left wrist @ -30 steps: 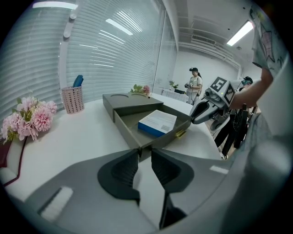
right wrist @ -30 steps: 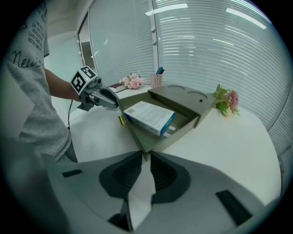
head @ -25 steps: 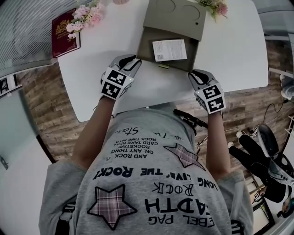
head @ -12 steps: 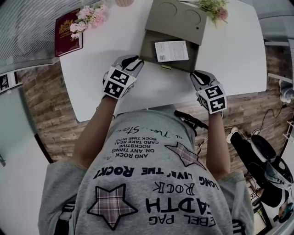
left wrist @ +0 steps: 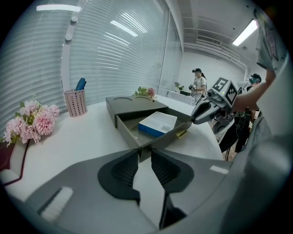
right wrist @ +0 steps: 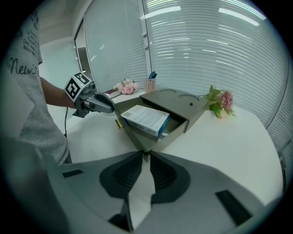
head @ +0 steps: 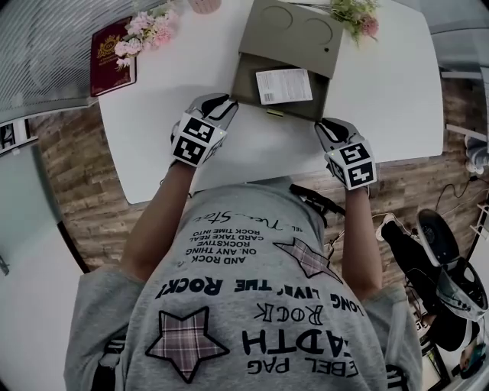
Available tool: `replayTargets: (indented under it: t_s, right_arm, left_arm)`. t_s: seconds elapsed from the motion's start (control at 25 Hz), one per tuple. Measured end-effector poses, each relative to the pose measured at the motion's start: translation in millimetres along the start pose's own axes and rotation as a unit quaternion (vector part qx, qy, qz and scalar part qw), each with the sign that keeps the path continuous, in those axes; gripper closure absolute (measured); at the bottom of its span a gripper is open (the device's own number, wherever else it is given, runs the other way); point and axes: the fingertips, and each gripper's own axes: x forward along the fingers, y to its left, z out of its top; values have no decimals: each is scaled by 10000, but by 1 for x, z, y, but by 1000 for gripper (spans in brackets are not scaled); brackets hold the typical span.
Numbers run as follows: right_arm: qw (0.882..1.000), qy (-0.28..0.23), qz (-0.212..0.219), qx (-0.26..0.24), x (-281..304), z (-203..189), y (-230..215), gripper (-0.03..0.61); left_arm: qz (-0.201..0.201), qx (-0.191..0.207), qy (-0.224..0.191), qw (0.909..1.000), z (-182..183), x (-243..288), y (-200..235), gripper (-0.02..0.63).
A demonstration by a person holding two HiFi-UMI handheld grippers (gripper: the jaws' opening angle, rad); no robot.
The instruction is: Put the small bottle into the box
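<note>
Your left tool is clenched on the near left corner of the box. Its two jaws stand a little apart, with the olive corner wall filling the gap at their tips. Your right tool is likewise clamped on the near right corner. Its jaw tips are drawn close together, with the thin edge of the corner pinched between them.

In the head view the box sits at the top centre of the frame on the white desk, with your tools at its two lower corners. It is open: the flat upper part with two round recesses lies toward the top edge, and the tray part faces you. A white and blue carton lies flat inside the tray.

At the upper left of that frame, pink flowers lie beside a red book, well apart from the box. A second sprig of flowers rests just beside the box at its upper right corner. A pink pen cup stands to the left of the box in your left gripper view.
</note>
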Motion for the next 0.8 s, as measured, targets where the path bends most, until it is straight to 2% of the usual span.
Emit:
replayTargets:
  t_s: [0.8]
  right_arm:
    - [9999, -38, 66, 124, 6, 7, -13, 517]
  left_arm:
    - [131, -107, 4, 9999, 10, 12, 11, 514]
